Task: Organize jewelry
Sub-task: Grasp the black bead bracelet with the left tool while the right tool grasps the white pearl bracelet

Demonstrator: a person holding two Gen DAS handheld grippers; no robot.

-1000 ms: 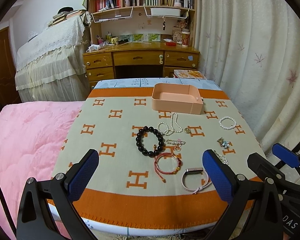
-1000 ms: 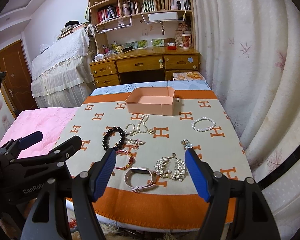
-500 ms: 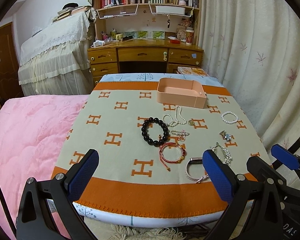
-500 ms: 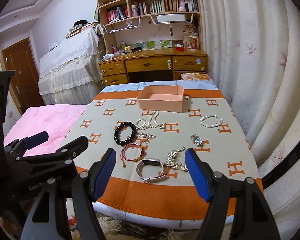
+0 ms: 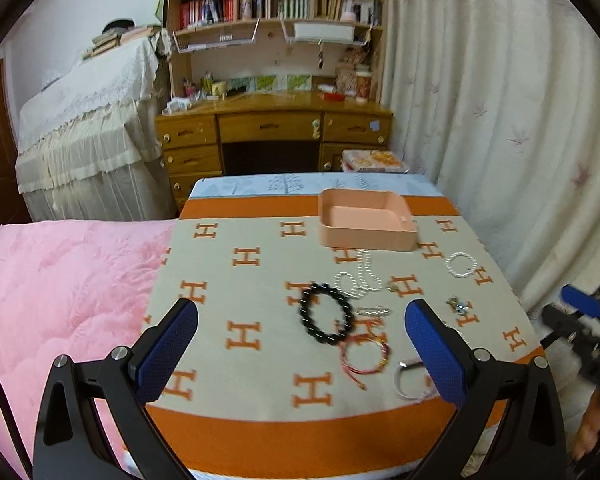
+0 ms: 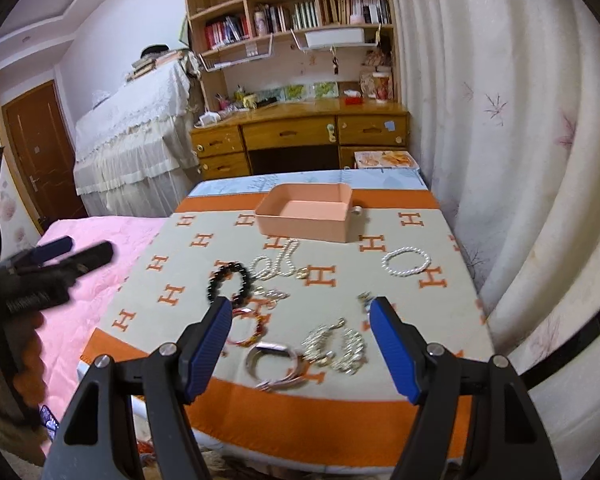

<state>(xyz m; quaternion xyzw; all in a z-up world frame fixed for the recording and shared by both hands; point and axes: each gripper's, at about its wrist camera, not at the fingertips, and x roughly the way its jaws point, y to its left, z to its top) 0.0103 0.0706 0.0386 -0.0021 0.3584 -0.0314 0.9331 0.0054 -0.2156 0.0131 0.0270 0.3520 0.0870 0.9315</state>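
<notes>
A bedroom holds a wooden desk (image 6: 300, 132) with bookshelves above it, and in front of it stands a table under a cloth (image 5: 260, 292) that is beige with orange borders and many orange letters "H". A pink quilt (image 5: 60, 292) lies left of the cloth, and a pale curtain (image 6: 500, 160) hangs on its right side.

The pink tray (image 6: 306, 216) stands at the far part of the cloth, open and with nothing seen inside. All jewelry lies on the cloth nearer than the tray: a pearl necklace (image 6: 278, 264) just in front of the tray, a pearl bracelet (image 6: 406, 262) to its right, a black bead bracelet (image 6: 230, 282) to the near left. Closer to the near edge are a red cord bracelet (image 6: 248, 328), a pink bangle (image 6: 274, 364) and a silver leaf chain (image 6: 336, 346).

The left gripper (image 5: 300, 344) is spread wide above the near part of the cloth and holds nothing. The right gripper (image 6: 300, 340) is also spread, with nothing between its blue pads (image 6: 210, 344). The writing on the gripper bodies is too blurred to read.
</notes>
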